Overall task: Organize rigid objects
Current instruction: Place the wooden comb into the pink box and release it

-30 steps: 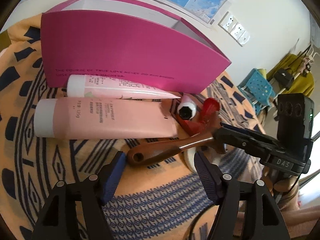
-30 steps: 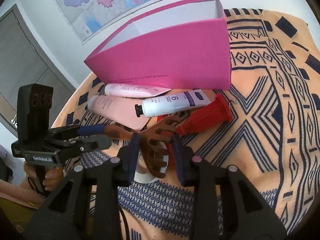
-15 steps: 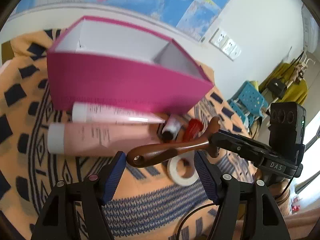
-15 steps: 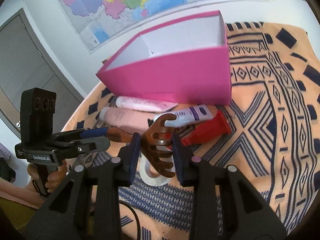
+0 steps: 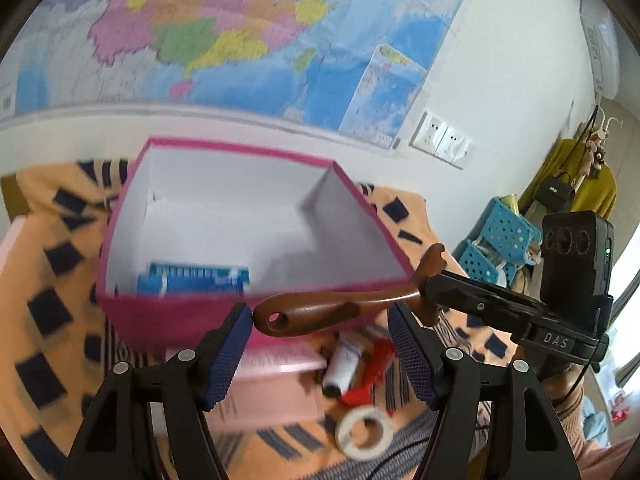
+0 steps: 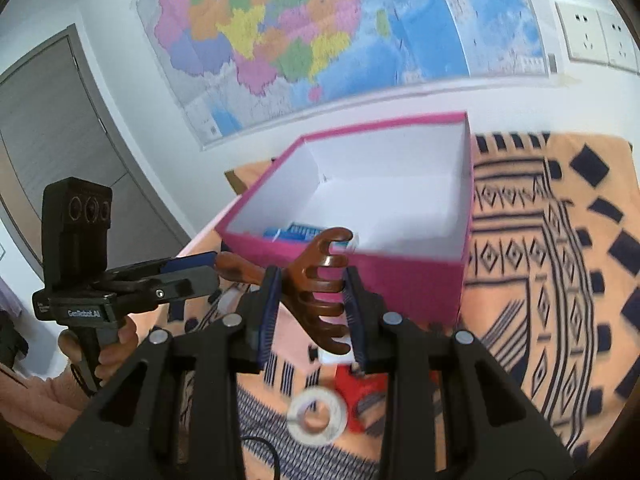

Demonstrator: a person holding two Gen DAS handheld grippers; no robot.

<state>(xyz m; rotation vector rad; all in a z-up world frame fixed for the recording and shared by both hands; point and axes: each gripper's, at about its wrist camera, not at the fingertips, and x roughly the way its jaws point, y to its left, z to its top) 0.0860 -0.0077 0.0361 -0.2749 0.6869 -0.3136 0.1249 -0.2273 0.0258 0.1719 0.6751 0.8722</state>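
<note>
Holding a brown wooden back scratcher (image 6: pixel 326 284) in the air by its claw head, the right tool (image 6: pixel 310 312) has its blue pads pressed on both sides of the curved prongs, just in front of the near wall of the pink box (image 6: pixel 400 280). From the left wrist view the scratcher's handle (image 5: pixel 320 312) runs across between the left tool (image 5: pixel 320 344) fingers, which are spread wide and not touching it; the handle end with the hole sits near the left pad. The box is open-topped, white inside, with a blue packet (image 5: pixel 194 282) lying at the near side of its floor. On the patterned cloth of the worktop (image 6: pixel 560 280) below lie a roll of white tape (image 6: pixel 318 412), a red item (image 6: pixel 358 390) (shape hard to tell in the blur), a small white tube (image 5: pixel 342 364) and a pink tube (image 5: pixel 272 388) beside the box. Handling judgement: the scratcher looks stiff, light and long, so a grip at the head alone leaves the handle free to swing or pivot; the polished wood is probably slippery against the pads. A hold nearer the middle of the handle, or a second hold from the left tool, would steady it. Likely step: carrying it over the box rim to lay it inside, probably diagonally since it seems long for the box.
</note>
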